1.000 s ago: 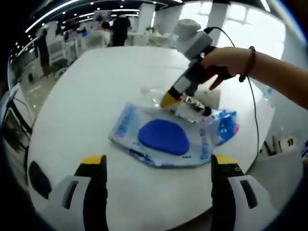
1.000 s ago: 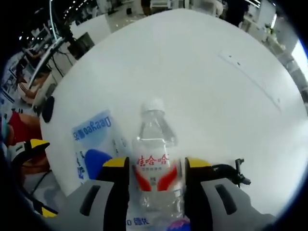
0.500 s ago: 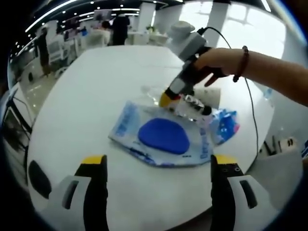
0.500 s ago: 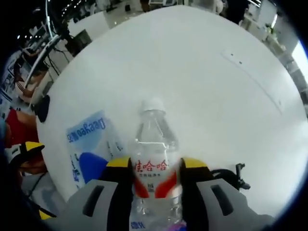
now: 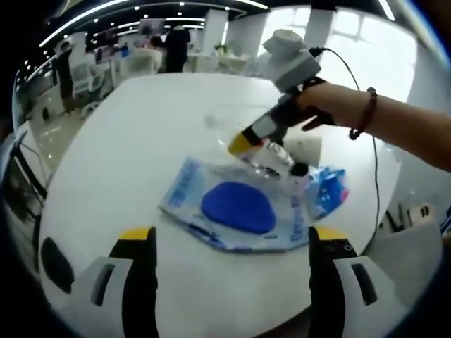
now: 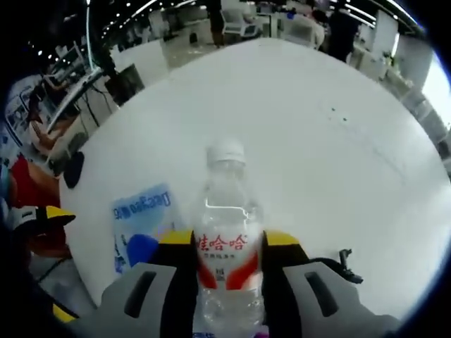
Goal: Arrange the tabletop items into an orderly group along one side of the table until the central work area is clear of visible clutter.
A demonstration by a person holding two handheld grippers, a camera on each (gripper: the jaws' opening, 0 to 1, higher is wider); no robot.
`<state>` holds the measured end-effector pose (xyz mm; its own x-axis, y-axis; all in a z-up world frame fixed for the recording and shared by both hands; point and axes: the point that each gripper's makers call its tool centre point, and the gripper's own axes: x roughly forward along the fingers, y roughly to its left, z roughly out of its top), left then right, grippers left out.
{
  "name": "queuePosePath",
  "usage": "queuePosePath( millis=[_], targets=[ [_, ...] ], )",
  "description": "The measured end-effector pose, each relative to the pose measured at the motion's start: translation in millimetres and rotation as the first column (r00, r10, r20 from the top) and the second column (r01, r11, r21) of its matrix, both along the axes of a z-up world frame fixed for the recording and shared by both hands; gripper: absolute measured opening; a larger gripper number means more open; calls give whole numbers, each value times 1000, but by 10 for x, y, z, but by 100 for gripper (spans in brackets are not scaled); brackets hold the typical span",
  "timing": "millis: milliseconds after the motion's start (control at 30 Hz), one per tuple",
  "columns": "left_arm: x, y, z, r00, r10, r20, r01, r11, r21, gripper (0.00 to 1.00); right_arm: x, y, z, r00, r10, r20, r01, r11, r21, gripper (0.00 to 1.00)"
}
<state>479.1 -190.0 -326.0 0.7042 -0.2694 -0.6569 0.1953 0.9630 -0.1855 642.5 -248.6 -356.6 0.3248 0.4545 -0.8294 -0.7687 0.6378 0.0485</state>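
Note:
A clear water bottle [image 6: 227, 204] with a white cap and a red-lettered label stands between my right gripper's [image 6: 229, 243] yellow-tipped jaws, which are shut on its body. In the left gripper view the same right gripper [image 5: 243, 144], held by a hand with a bracelet, carries the bottle [image 5: 266, 156] tilted just above the table. Below it lies a flat white-and-blue pouch [image 5: 238, 208] with a dark blue oval. My left gripper [image 5: 232, 239] is open near the table's front edge, short of the pouch, with nothing between its jaws.
The round white table [image 5: 134, 148] stretches away past the pouch. A smaller blue packet [image 5: 330, 189] lies right of the pouch. A black oval object [image 5: 55, 262] sits at the near left edge. A small black clip [image 6: 344, 257] lies beside the right gripper. Desks and people stand beyond.
My right gripper has closed fully on the bottle and raised it off the table, tipping it upward. My left gripper and the pouch have stayed put.

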Motion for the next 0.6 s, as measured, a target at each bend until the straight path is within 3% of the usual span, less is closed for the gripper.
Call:
queuePosePath(
  millis=[267,367,467,600],
  targets=[
    [26,-43,72,999,-14,34,14,1000,-7,86,-49,2,257,997,-37,67,29,992,120,32],
    [60,-61,150,997,-16,71,17,1000,-20,85,-91,13,376,995,-44,95,29,988,155,32],
    [133,-117,288,990,-5,143,15,998,-69,86,-155,29,536,991,-63,122,37,978,206,32],
    [150,-150,347,985,-20,171,32,997,-63,85,-251,63,718,988,-69,138,30,964,263,32]
  ],
)
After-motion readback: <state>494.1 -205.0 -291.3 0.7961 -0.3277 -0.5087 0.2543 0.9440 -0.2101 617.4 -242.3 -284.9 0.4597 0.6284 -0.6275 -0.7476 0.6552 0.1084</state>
